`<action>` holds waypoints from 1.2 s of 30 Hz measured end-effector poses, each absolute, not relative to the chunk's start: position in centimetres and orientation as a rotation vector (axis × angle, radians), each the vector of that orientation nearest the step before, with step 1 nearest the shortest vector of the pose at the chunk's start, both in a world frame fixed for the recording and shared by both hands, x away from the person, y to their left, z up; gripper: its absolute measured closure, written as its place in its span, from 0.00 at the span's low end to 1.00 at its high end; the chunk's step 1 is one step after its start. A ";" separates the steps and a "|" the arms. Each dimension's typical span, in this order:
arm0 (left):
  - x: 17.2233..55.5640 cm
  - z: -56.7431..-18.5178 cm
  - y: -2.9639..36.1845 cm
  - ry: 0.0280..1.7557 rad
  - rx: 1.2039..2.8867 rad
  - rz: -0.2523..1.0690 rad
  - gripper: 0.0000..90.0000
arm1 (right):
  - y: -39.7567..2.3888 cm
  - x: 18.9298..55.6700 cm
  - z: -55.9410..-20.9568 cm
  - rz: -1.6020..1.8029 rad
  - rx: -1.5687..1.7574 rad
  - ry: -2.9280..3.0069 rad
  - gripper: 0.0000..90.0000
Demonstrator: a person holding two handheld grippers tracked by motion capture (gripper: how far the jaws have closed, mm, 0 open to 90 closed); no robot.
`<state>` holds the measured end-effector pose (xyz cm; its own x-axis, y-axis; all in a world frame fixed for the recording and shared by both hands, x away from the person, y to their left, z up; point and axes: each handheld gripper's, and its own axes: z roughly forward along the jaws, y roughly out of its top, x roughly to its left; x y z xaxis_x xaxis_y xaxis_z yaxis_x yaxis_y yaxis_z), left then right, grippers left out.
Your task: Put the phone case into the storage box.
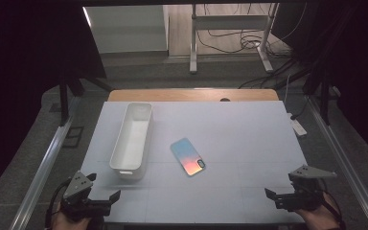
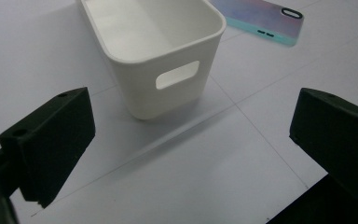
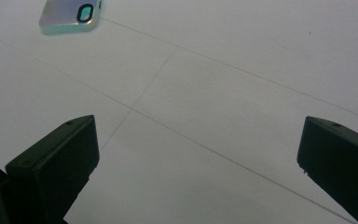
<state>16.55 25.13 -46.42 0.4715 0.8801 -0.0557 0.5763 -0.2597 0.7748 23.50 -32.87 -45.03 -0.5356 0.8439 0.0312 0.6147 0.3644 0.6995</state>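
**Hovering wide at the near edge, bin and phone case waiting**

Spreading wide, the jaws of the left gripper (image 1: 106, 190) are gaping with nothing between them, hanging just over the white table (image 1: 249, 143) off the near end of the white bin (image 1: 132, 140). In the left gripper view, that bin (image 2: 158, 51) is sitting right ahead of the black jaws, its short end wall with the slot handle facing them, clear air in between. Off to the bin's right, the jaws of the right gripper (image 1: 278, 194) are standing just as wide, gripping nothing, well apart from the bin near the table's front right corner.

Moving outward, the phone case (image 1: 188, 156) is lying flat on the table just beside the bin's right wall, its pink-to-blue back facing up, its camera cutout at the end nearer the person. It is sitting between the bin and the right gripper, closer to the bin. In the right gripper view, the camera-cutout corner of the phone case (image 3: 72, 17) is peeking in at top left, well away from the open jaws. The bin itself is standing upright, running lengthwise away from the person, leaning slightly rightward at its far end.
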 end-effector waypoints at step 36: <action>16.5 -46.4 25.2 1.217 1.948 0.513 0.01 | -30.5 26.6 -44.3 0.978 1.179 2.402 0.00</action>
